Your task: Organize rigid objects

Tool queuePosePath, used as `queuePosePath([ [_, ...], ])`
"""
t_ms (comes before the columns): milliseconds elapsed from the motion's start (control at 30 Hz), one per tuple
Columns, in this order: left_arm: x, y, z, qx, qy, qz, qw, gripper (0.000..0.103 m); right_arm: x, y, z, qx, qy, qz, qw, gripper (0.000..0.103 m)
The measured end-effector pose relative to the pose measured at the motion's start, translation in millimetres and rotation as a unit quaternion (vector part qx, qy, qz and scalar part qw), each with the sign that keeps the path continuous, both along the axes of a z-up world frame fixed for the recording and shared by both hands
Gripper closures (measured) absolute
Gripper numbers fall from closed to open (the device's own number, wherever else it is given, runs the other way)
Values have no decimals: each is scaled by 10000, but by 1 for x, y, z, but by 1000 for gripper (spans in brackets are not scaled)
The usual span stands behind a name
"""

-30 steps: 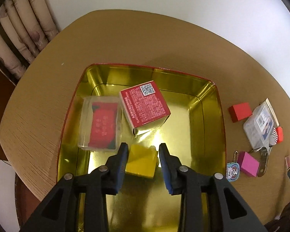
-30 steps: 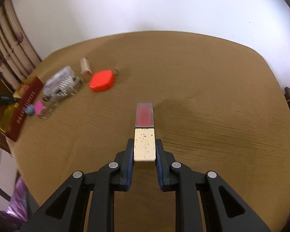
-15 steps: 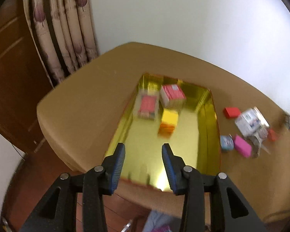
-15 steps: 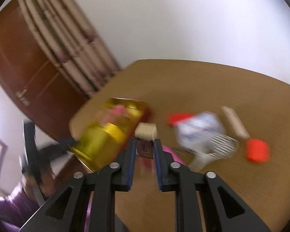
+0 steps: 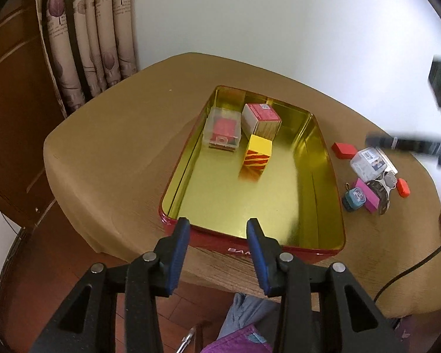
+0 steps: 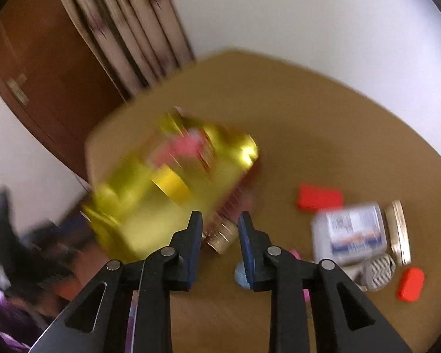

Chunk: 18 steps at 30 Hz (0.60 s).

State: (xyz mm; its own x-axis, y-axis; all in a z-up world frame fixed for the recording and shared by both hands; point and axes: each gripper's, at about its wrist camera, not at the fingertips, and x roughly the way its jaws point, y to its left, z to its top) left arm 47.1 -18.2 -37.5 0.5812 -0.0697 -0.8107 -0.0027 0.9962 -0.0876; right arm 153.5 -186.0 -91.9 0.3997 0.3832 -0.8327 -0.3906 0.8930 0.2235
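A red tin with a gold inside (image 5: 323,144) sits on the brown table. In it are a clear box with red contents (image 5: 222,131), a red and white carton (image 5: 260,117) and a yellow block with red stripes (image 5: 257,153). My left gripper (image 5: 217,226) hangs open and empty over the tin's near rim. The right wrist view is blurred. My right gripper (image 6: 220,220) is beside the tin (image 6: 250,147), its jaws opening. A small gold-capped tube (image 6: 222,236) lies tilted between the fingertips and looks loose.
Right of the tin lie a red block (image 5: 343,150), a clear plastic box (image 5: 367,161), a pink block (image 5: 367,195), a blue keychain (image 5: 352,201) and a small orange-red piece (image 5: 402,187). A curtain and a wooden door stand behind the table's left side.
My left gripper let go of the yellow block in the tin and drew back to the near rim. My right gripper carried the tube across the table to the tin, and its jaws widened.
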Motion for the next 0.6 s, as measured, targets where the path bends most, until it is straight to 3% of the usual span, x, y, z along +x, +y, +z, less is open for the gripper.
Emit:
queuePosePath([
  [167,-1,-4,-1,-120,123,-216,9996,56,-13,0,-28,-303,229,308,9988,78],
  [300,-2,-9,-2,-89,131,-298,9994,54,-28,11,-36,-894,-128,881,9920,76],
  [333,-3,-10,-2,-92,132,-324,9993,54,-27,14,-39,-1032,-175,1000,9895,70],
  [433,-5,-13,-2,-65,149,-367,9992,54,-22,19,-55,-1607,-291,1132,9801,33],
  [533,-5,-16,-4,-34,145,-453,9989,52,-22,18,-67,-1590,-134,1432,9767,16],
  [600,-5,-18,-4,8,127,-484,9987,51,-21,20,-84,-1853,-5,1587,9698,16],
])
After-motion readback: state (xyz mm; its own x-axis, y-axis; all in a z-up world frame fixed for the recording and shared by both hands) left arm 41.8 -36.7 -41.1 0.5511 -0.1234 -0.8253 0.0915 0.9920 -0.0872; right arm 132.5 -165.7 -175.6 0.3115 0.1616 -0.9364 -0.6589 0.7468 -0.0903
